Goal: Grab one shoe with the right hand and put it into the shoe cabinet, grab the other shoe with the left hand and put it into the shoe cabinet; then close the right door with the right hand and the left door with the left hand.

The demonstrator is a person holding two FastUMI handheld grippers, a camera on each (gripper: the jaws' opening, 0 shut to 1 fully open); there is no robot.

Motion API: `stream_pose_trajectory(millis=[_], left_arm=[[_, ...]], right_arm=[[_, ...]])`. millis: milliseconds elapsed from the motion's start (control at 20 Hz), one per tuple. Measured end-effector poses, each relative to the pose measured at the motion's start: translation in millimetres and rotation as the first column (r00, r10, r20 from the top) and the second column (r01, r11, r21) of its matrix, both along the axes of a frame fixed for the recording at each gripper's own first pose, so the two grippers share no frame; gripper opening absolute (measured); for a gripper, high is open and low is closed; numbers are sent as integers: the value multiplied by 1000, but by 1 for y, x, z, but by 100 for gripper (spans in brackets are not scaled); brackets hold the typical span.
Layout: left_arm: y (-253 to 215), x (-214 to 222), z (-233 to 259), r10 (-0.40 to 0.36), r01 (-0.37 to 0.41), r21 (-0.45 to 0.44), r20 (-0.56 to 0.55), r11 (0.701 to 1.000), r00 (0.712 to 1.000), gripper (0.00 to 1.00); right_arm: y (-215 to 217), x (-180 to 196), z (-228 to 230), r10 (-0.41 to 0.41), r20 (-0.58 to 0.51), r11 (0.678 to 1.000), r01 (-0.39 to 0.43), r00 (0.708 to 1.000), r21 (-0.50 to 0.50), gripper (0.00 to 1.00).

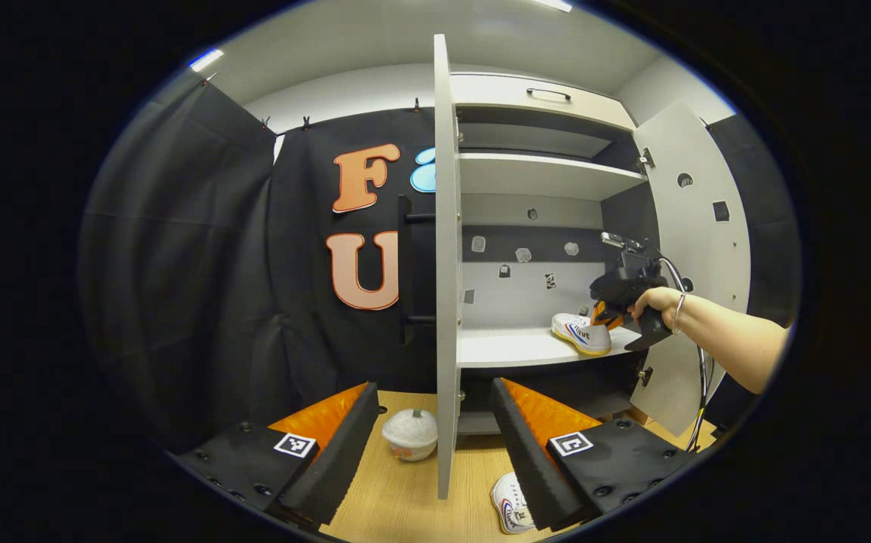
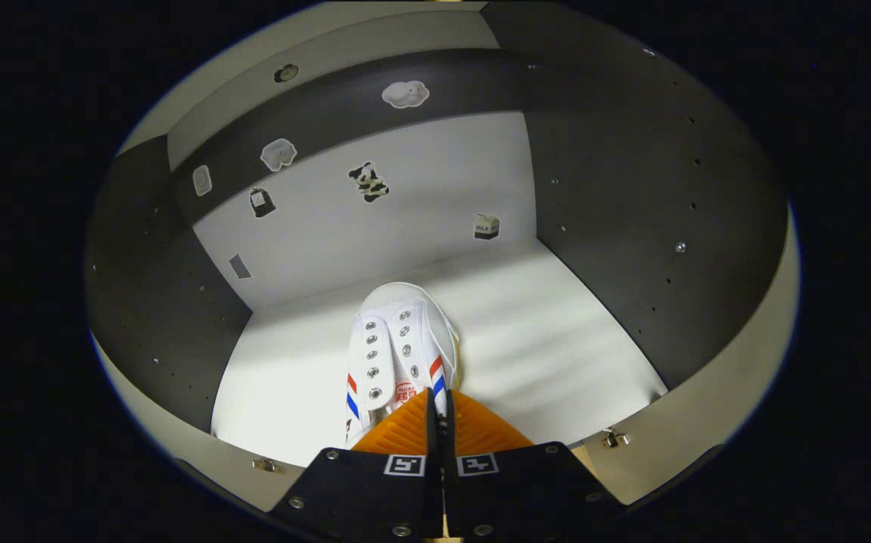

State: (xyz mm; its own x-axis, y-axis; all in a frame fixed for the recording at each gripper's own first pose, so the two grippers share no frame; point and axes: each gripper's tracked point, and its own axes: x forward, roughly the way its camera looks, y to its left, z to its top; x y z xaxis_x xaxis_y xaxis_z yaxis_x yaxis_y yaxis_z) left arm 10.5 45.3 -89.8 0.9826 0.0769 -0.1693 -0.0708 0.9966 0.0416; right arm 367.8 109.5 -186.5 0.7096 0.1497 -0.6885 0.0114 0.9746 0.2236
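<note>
A white shoe (image 2: 397, 347) with red and blue stripes lies on the lower shelf (image 2: 556, 339) of the shoe cabinet, toe toward the back wall. My right gripper (image 2: 435, 398) is shut on the thin edge at its heel. In the left gripper view that same shoe (image 1: 581, 332) rests on the shelf (image 1: 507, 347), with the right gripper (image 1: 607, 313) and a hand behind it. The other white shoe (image 1: 512, 507) lies on the wooden surface, low between the fingers of my left gripper (image 1: 435, 449), which is open and holds nothing.
The left door (image 1: 446, 264) stands edge-on straight ahead of my left gripper; the right door (image 1: 699, 256) is swung wide open. A small white pumpkin-shaped pot (image 1: 410, 434) sits on the wooden surface (image 1: 405, 498) left of that door. Upper shelves (image 1: 541, 173) are bare.
</note>
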Motion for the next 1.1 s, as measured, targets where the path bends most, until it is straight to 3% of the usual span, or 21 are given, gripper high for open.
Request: stream_pose_trajectory(millis=[150,200,250,350,400,450,500,800,850,900,1100], left_arm=[[-7,0,-4,-9,9,5,-11,1000,1000,97],[-10,0,-5,-13,13,3,-14,1000,1000,97],[-13,-1,-6,-17,17,1,-15,1000,1000,97],[-20,-3,-9,-25,25,-7,-22,1000,999,97],[-24,-4,-11,-30,30,-11,-26,999,999,94],[-28,-6,-14,-36,36,-15,-32,999,999,94],[-33,-7,-18,-47,47,-15,-38,999,998,97],[-49,-15,-52,-71,66,-46,-109,997,992,97],[-49,-17,-58,-69,63,-52,-123,997,990,99],[-52,-17,-63,-71,64,-59,-133,996,989,94],[-62,-17,-91,-84,66,-102,-183,993,979,97]], right_arm=[[1,-4,10,17,29,1000,-17,999,8,10],[0,-5,18,17,57,1000,-18,998,12,24],[-1,-9,28,20,82,1000,-21,996,14,19],[-3,-24,46,37,131,999,-38,991,7,22],[-4,-33,54,45,159,999,-46,986,1,15],[-4,-45,62,58,185,998,-59,981,-1,28],[-6,-59,68,68,208,998,-70,976,1,33],[-24,-145,99,108,311,993,-117,944,10,53],[-29,-158,105,109,334,993,-118,936,4,49],[-34,-171,110,110,356,993,-116,928,-5,58],[-53,-219,124,139,422,990,-121,896,-69,68]])
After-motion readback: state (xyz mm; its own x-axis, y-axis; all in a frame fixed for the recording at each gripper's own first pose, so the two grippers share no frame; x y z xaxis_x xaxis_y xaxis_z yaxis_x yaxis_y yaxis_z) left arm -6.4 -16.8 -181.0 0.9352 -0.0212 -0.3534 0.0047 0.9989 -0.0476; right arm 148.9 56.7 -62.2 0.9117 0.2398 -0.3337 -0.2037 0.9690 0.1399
